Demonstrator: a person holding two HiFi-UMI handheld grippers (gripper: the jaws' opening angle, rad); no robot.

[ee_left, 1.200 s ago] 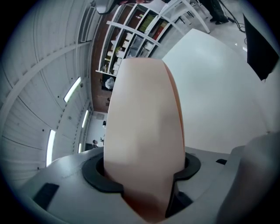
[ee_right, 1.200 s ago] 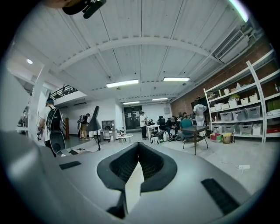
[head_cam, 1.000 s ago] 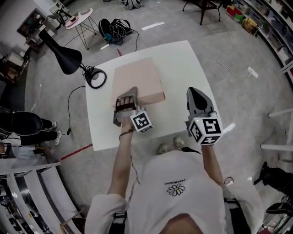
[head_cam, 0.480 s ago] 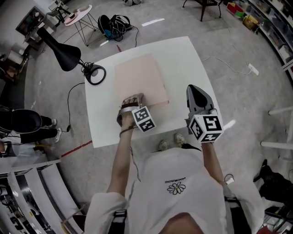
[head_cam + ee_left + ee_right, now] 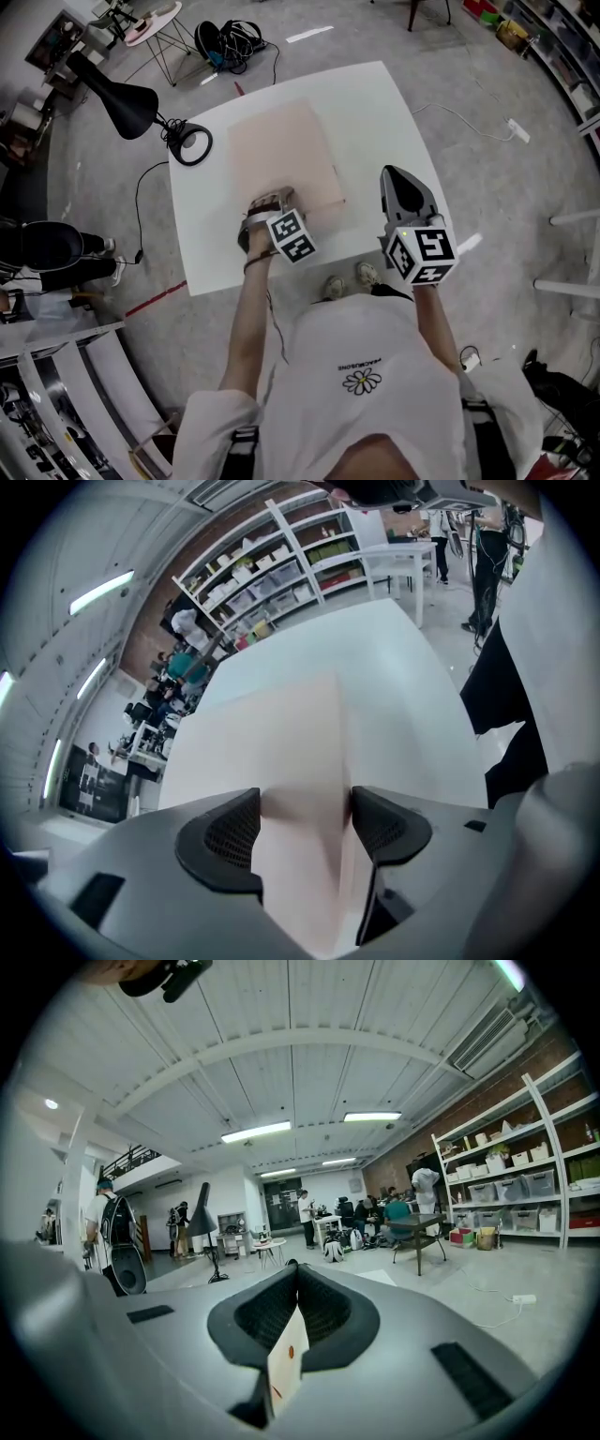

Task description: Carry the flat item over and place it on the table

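The flat item is a pale pink box point(image 5: 281, 150) lying flat on the white table point(image 5: 375, 103). My left gripper point(image 5: 267, 202) points steeply down over the box's near edge. In the left gripper view the pink box point(image 5: 272, 733) fills the gap between the jaws of my left gripper point(image 5: 305, 822). The jaws have just been closing a little, and I see no pad pressing on the box. My right gripper point(image 5: 405, 183) hangs level off the table's near right edge. It point(image 5: 298, 1297) is shut, with a small white tag point(image 5: 286, 1363) showing at the seam.
A black lamp point(image 5: 127, 103) leans over the table's left corner, its round base point(image 5: 190, 143) on the floor beside the table. A person point(image 5: 47, 253) stands at the far left. Bags point(image 5: 220, 37) and a small stand lie beyond the table.
The box, tilted up at its near end a second ago, now lies flat on the table. My left gripper sank and tipped downward with it. The right gripper stayed put.
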